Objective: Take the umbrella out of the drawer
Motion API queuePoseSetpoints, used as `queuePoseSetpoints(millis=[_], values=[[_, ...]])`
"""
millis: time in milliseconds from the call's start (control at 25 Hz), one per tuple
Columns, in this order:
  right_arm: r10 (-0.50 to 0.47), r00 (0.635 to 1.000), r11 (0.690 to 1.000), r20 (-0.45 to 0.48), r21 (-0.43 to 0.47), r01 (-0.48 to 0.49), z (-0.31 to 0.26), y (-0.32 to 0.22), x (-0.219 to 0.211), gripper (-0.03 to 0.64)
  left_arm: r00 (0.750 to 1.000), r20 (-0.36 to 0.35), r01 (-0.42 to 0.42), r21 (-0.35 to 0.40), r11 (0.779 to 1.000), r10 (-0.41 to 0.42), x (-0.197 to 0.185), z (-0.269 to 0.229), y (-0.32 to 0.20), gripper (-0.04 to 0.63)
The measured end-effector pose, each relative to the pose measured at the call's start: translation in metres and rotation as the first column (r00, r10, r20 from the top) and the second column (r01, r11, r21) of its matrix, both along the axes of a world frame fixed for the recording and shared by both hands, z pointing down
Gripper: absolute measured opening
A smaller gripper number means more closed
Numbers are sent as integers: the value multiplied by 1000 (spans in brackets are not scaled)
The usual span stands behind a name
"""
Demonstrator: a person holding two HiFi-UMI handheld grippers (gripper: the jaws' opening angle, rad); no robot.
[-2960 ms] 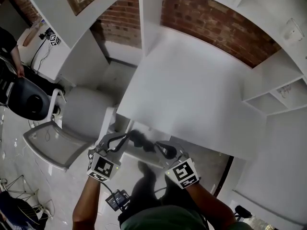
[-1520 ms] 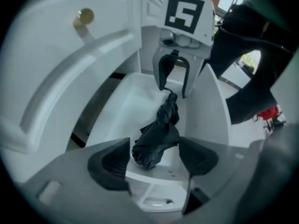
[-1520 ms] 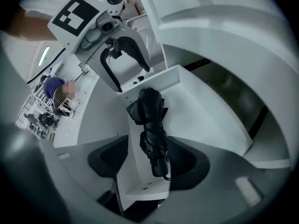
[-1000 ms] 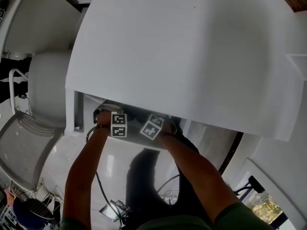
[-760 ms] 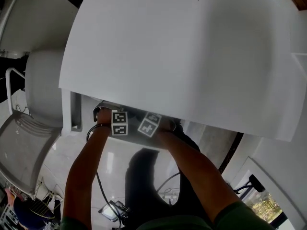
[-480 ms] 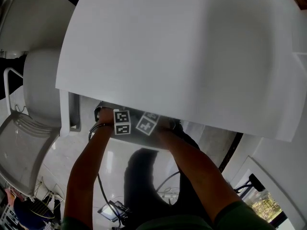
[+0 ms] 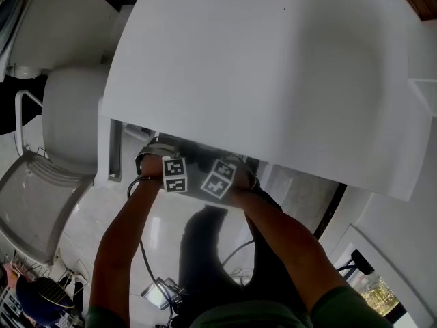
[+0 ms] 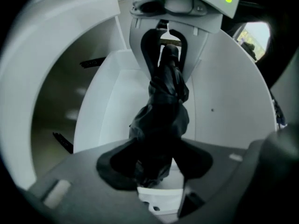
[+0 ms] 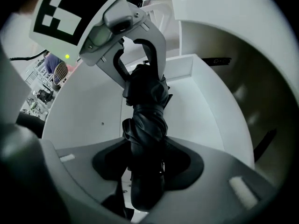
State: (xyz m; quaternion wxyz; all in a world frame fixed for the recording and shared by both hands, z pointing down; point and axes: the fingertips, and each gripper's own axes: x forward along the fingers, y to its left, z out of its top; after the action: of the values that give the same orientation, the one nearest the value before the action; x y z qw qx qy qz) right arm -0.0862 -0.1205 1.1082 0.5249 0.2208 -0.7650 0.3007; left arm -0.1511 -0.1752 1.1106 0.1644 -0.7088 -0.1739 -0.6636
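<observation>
A black folded umbrella lies lengthwise over the white open drawer under the desk. My left gripper has one end of it between its jaws, which are closing, and the pads press on the fabric. My right gripper holds the other end the same way, jaws closing too. Each gripper faces the other along the umbrella. In the head view only the two marker cubes show, side by side at the desk's front edge; the fingertips and the umbrella are hidden beneath it.
The white desk top overhangs the drawer, whose side wall shows at the left. A grey chair stands further left. Cables trail over the glossy floor below. White shelving is at the right.
In the head view the two marker cubes have drawn slightly out from under the desk edge and stand a little further apart; the hands stay close together.
</observation>
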Motion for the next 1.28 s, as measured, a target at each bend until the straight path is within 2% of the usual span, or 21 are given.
queuePoseSetpoints(millis=[320,680,1160,1280], values=[[-22,1000,997,-2,73,22,-65,3,6,190,999,-37,28,37,999,-26,5,-65,4,224],[-26,1000,983,2,180,25,-183,-1,17,190,996,-83,43,106,993,-34,16,-179,1,222],[-9,1000,927,2,374,7,-363,-9,54,187,981,-191,32,247,968,16,57,-362,-10,222],[-14,1000,916,1,401,12,-395,-7,65,186,980,-200,28,245,969,22,67,-390,-6,210]])
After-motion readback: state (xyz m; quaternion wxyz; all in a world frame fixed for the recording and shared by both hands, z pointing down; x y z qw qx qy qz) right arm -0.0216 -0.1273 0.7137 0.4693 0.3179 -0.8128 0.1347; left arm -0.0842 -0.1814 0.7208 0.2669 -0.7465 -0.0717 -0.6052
